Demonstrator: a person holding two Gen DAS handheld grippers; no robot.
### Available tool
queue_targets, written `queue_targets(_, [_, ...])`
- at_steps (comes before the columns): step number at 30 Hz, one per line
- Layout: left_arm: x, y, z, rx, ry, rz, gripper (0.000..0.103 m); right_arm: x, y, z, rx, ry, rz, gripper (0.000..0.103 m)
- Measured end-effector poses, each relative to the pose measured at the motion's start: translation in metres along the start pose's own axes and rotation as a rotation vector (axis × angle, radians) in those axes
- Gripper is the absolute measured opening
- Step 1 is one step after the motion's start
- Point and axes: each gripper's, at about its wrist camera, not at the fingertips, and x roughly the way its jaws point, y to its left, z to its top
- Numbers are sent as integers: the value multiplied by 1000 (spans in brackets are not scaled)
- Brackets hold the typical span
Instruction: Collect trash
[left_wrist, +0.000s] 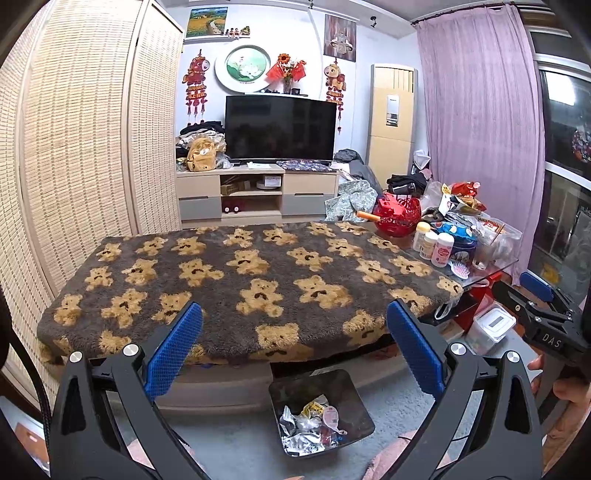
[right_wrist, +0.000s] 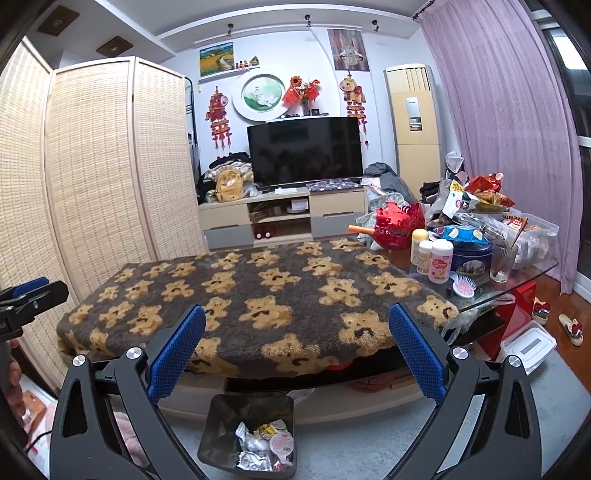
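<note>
Blue-padded fingers of the left hand-held gripper (left_wrist: 294, 345) fill the bottom of the left wrist view, spread wide with nothing between them. The right hand-held gripper (right_wrist: 297, 349) stands the same way in its own view, wide open and empty; its body also shows at the right edge of the left wrist view.

Low in the centre of both frames a dark trash bin (right_wrist: 221, 435) sits on the grey floor just in front of the table (left_wrist: 229, 273), and crumpled wrappers (right_wrist: 264, 448) already lie inside it. The bear-patterned blanket on the table shows no loose litter that I can make out. At the right of the frame, the bare glass end of the table holds a crowded pile: white bottles (right_wrist: 441, 260), a blue tin (right_wrist: 471, 256), a ribbed glass (right_wrist: 503, 258), a pink hairbrush (right_wrist: 464, 286) and snack bags (right_wrist: 461, 233) heaped behind.

Collection looks largely done, judging by the full bin and bare blanket. If more remains, it is probably among the snack bags; a pick there should pinch only an empty wrapper's free edge, approaching from above to avoid tipping the glass or bottles.
</note>
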Motion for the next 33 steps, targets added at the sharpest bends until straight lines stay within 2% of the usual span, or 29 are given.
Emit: queue_targets(33, [-6, 3, 6, -10, -30, 2, 95, 3, 4, -4, 10, 1, -4, 100])
